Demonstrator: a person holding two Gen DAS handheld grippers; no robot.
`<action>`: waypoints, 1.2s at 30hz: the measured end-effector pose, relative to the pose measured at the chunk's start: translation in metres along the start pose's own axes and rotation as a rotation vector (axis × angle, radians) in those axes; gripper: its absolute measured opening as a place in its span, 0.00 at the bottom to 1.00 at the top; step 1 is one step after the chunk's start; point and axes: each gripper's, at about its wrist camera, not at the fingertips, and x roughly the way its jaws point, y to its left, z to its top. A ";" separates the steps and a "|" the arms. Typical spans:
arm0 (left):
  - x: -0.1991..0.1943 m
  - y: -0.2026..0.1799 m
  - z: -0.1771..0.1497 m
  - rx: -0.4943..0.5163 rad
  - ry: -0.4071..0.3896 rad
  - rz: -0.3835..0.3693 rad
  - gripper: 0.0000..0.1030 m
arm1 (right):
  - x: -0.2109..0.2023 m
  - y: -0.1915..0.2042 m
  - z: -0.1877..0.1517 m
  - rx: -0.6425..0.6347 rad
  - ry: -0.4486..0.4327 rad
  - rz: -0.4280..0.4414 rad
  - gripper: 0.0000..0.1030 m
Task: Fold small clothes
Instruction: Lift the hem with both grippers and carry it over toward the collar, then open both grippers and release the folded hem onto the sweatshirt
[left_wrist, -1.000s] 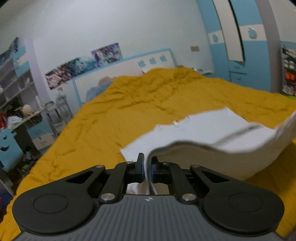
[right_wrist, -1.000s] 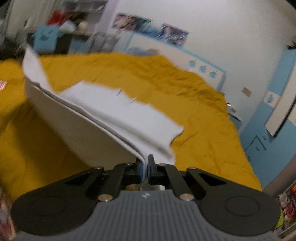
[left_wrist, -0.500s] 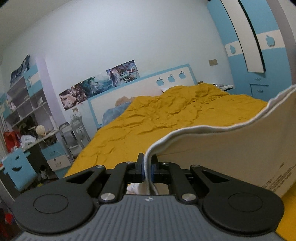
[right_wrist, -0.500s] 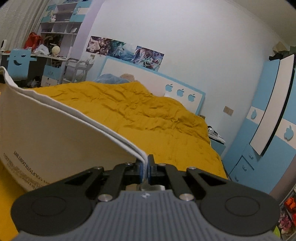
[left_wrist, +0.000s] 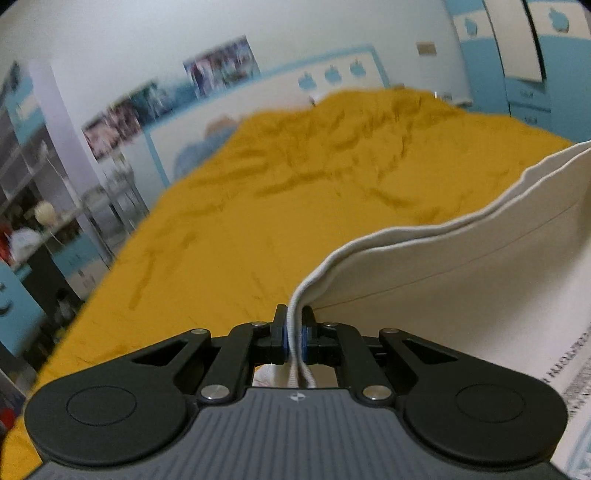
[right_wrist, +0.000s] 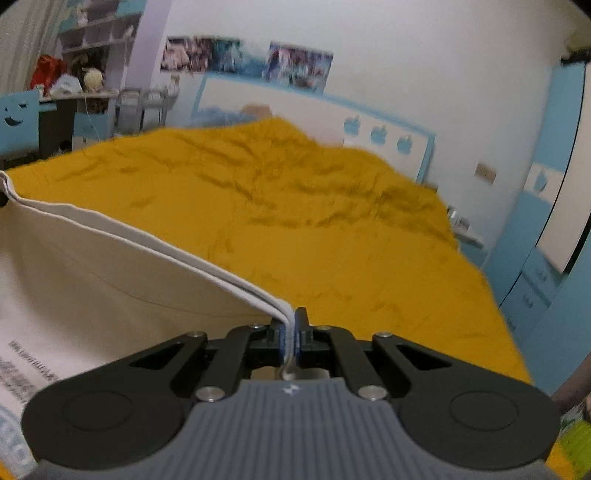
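A cream-white garment (left_wrist: 461, 280) with printed lettering hangs doubled between my two grippers, above the mustard-yellow bedspread (left_wrist: 258, 206). My left gripper (left_wrist: 294, 334) is shut on its ribbed edge at one end, and the cloth stretches off to the right. In the right wrist view the same garment (right_wrist: 92, 288) runs off to the left, with my right gripper (right_wrist: 291, 334) shut on its layered edge. The lower part of the garment is hidden behind the gripper bodies.
The yellow bedspread (right_wrist: 314, 229) fills the middle of both views, up to a white and blue headboard (right_wrist: 369, 122). A desk and shelves (left_wrist: 33, 221) stand at the left side. Blue wardrobe doors (right_wrist: 554, 229) stand at the right.
Both grippers lifted the garment off the bed and carried it across the room; its far part, which lay flat a second ago, now hangs below. Both views tilted back down toward the bedspread.
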 end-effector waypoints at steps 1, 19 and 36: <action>0.010 -0.001 -0.003 -0.002 0.021 -0.008 0.07 | 0.017 0.000 -0.003 0.008 0.022 0.006 0.00; 0.055 0.058 -0.039 -0.313 0.136 -0.069 0.39 | 0.122 -0.019 -0.048 0.265 0.106 -0.051 0.38; -0.046 0.120 -0.055 -0.549 0.202 -0.237 0.50 | -0.011 -0.039 -0.096 0.522 0.198 0.089 0.38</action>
